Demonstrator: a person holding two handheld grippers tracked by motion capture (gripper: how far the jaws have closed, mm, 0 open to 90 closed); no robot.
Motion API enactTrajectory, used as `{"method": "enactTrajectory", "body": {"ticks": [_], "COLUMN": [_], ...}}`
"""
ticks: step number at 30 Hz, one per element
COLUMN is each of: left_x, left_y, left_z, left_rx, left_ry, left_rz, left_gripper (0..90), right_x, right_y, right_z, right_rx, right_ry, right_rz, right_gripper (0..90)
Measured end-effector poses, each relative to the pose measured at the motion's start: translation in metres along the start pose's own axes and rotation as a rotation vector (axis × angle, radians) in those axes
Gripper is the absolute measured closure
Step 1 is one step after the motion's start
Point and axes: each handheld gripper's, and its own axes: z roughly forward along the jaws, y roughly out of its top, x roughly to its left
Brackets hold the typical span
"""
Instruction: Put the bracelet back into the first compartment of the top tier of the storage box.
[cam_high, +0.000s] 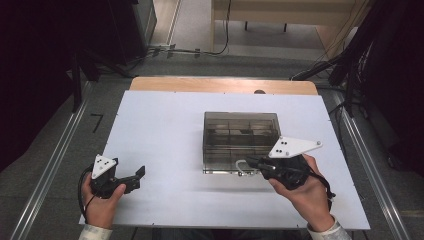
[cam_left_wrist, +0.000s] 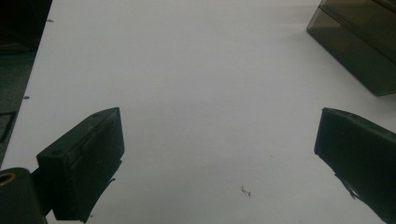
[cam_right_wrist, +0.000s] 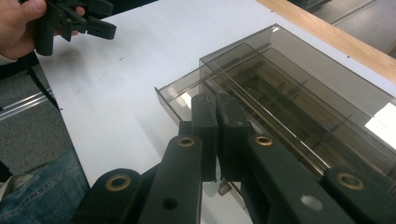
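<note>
Holding a gripper in each hand, I work at a white table (cam_high: 165, 125) with a smoky, see-through compartment box (cam_high: 241, 135) as the landmark at its middle. My right gripper (cam_high: 250, 162) sits at the box's near edge, toward its right end, with my right hand (cam_high: 305, 192) just behind it and the grey three-cornered plate (cam_high: 294, 146) on top overlapping the box's near right corner in the high view. In the right gripper view its two black jaws are pressed together with barely a sliver between them, their tips (cam_right_wrist: 217, 109) right at the front lip of the box (cam_right_wrist: 299, 102); a pale looped handle (cam_high: 241, 165) lies along that same front edge, but I cannot tell whether the jaws are pinching it or merely closed against it. Dividers inside the box split it into several compartments, and what they contain is too dark to make out.

My left gripper (cam_high: 135, 177) rests well apart from the box, off toward the near left of the board, in my left hand (cam_high: 102, 200). Its jaws stand wide apart, with nothing between them but bare white table (cam_left_wrist: 196, 93), and one corner of the box (cam_left_wrist: 359, 42) shows far off at the upper right of the left gripper view.
</note>
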Motion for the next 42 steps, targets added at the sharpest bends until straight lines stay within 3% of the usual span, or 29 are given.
{"method": "enactTrajectory", "body": {"ticks": [27, 42], "left_x": [0.001, 0.001], "left_y": [0.0, 0.0], "left_z": [-0.001, 0.0], "left_rx": [-0.004, -0.007], "left_ry": [-0.002, -0.002], "left_rz": [-0.002, -0.007], "left_gripper": [1.7, 1.7], "right_x": [0.003, 0.001], "right_y": [0.023, 0.027], "right_z": [0.022, 0.048], "right_rx": [-0.016, -0.007], "right_ry": [0.033, 0.054], "right_rz": [-0.019, -0.006], "right_gripper": [85.3, 85.4]}}
